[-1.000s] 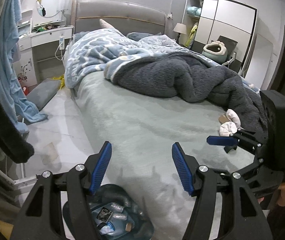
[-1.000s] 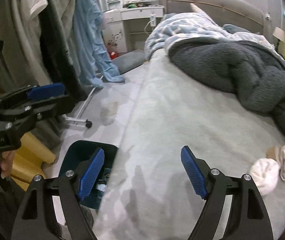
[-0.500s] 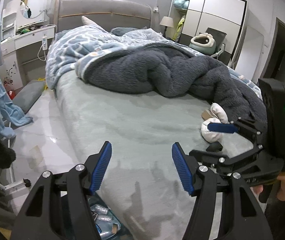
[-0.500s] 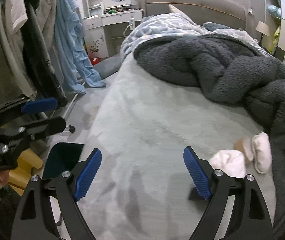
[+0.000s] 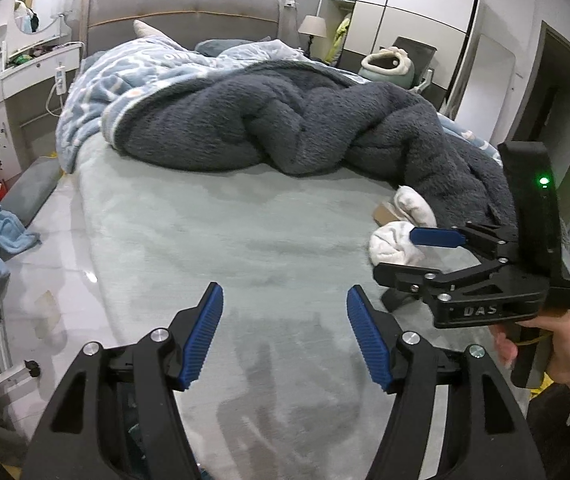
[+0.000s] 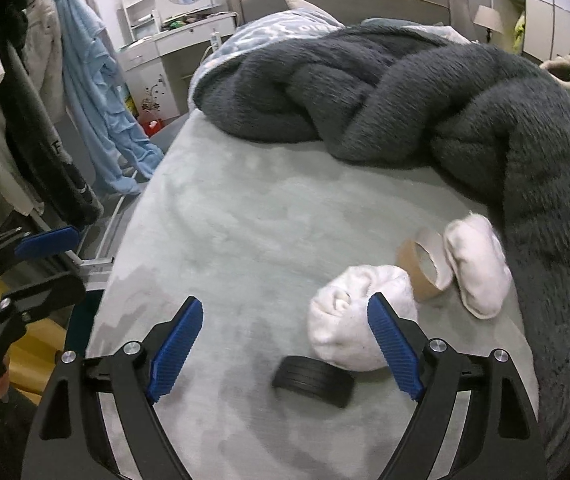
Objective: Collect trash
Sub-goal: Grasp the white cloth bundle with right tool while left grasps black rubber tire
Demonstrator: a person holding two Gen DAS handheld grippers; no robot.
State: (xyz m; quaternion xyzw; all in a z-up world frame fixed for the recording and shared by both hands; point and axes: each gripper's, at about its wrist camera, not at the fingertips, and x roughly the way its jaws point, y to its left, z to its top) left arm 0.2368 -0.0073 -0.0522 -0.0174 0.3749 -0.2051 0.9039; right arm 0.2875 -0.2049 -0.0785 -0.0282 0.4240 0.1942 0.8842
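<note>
On the grey-green bed sheet (image 6: 245, 220) lie a crumpled white bundle (image 6: 345, 332), a brown tape roll (image 6: 425, 272), a second white bundle (image 6: 477, 264) and a black ring (image 6: 313, 380). My right gripper (image 6: 285, 312) hovers open just above them, the black ring between its fingers and its right pad in front of the near bundle. In the left wrist view the right gripper (image 5: 405, 254) overlaps that bundle (image 5: 385, 240). My left gripper (image 5: 285, 300) hangs over bare sheet with its jaws opening and nothing between them.
A dark fluffy blanket (image 5: 285, 128) is heaped across the bed behind the items. Slivers of a dark teal bin (image 6: 81, 320) show on the floor by the bed's left edge. Clothes (image 6: 97, 100) hang on a rack at the left. A hand (image 5: 557, 344) holds the right gripper.
Both grippers swung right from the floor bin over the bed. The white bundles and tape roll came close to the right gripper, and the black ring came into view between its fingers.
</note>
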